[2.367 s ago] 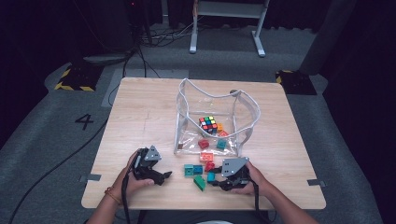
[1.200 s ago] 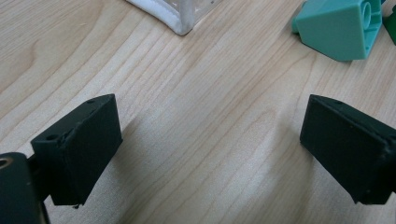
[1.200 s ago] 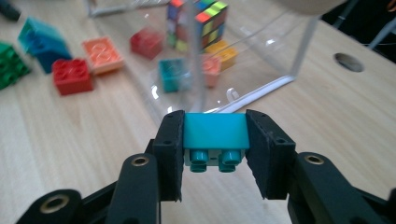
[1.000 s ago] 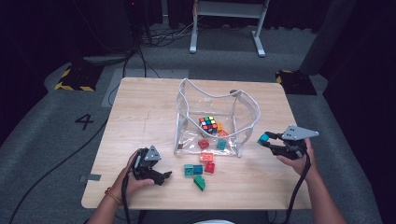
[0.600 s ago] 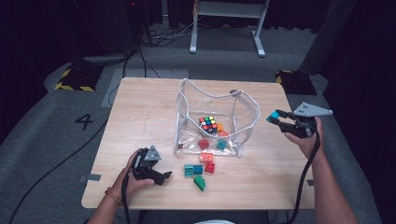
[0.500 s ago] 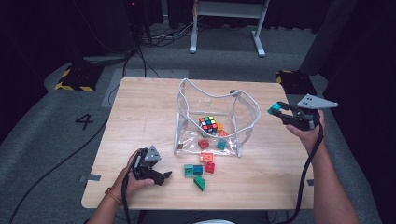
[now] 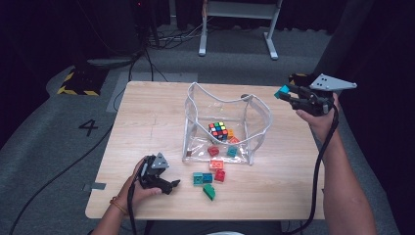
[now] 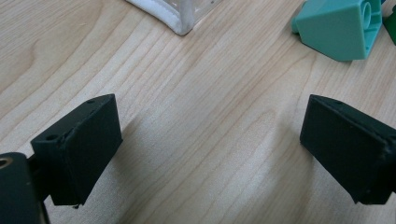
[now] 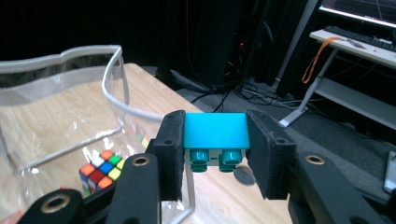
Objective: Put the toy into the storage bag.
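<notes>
Right tool (image 7: 286, 94): clenched on a turquoise building brick (image 9: 215, 131), one pad against each side, studs pointing down toward the camera of the right gripper view. Held in the air off the right edge of the surface (image 7: 147, 122), level with the rim of the pouch.

Clear zip pouch (image 7: 254, 112): stands open just left of the right tool and below it; white-trimmed rim. Contents: a Rubik's cube (image 7: 218, 129), an orange brick, a red brick and a teal brick.

Left tool (image 8: 210, 154): released, pads wide apart with bare wood between them, resting low on the surface near its front left corner.

Loose bricks, to the right of the left tool: teal brick (image 7: 198, 178) nearest, then a blue one, a red brick (image 7: 220, 175) and a green brick (image 7: 209, 191) close together in front of the pouch.
</notes>
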